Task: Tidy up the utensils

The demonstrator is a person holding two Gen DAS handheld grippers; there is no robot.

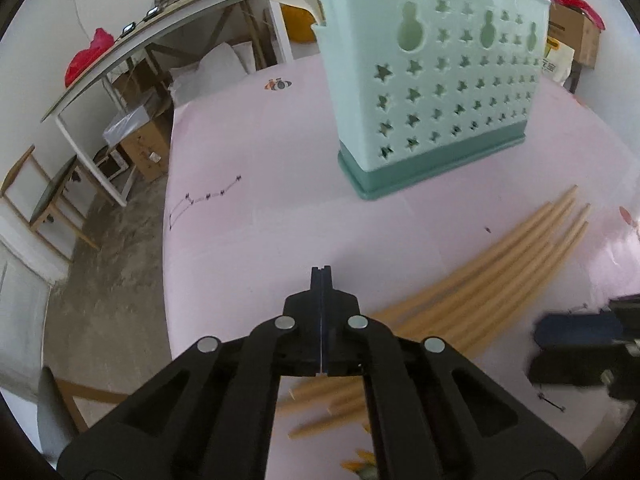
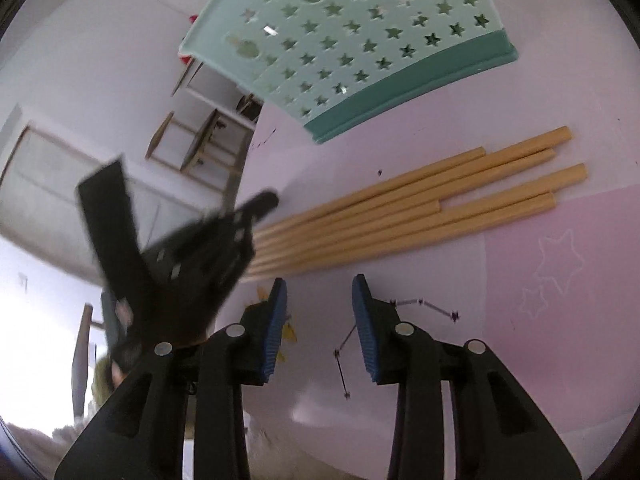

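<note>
Several long wooden chopsticks (image 1: 500,256) (image 2: 420,204) lie side by side on the pink table cover. Behind them stands a mint-green utensil holder (image 1: 432,80) (image 2: 352,40) with star-shaped holes and a darker base. My left gripper (image 1: 321,270) is shut with nothing visible between its fingers; its tip hovers just left of the chopsticks' near ends, and in the right wrist view the left gripper (image 2: 266,200) appears blurred at those ends. My right gripper (image 2: 320,292) is open, its blue pads (image 2: 366,332) empty, just short of the chopsticks. The right gripper (image 1: 538,354) also shows blurred at the left wrist view's right edge.
The pink table cover (image 1: 248,240) bears small drawings and ends at an edge on the left, with bare floor (image 1: 108,264) beyond. A white desk (image 1: 132,56), wooden chairs (image 1: 48,200) and cardboard boxes (image 1: 148,148) stand off the table.
</note>
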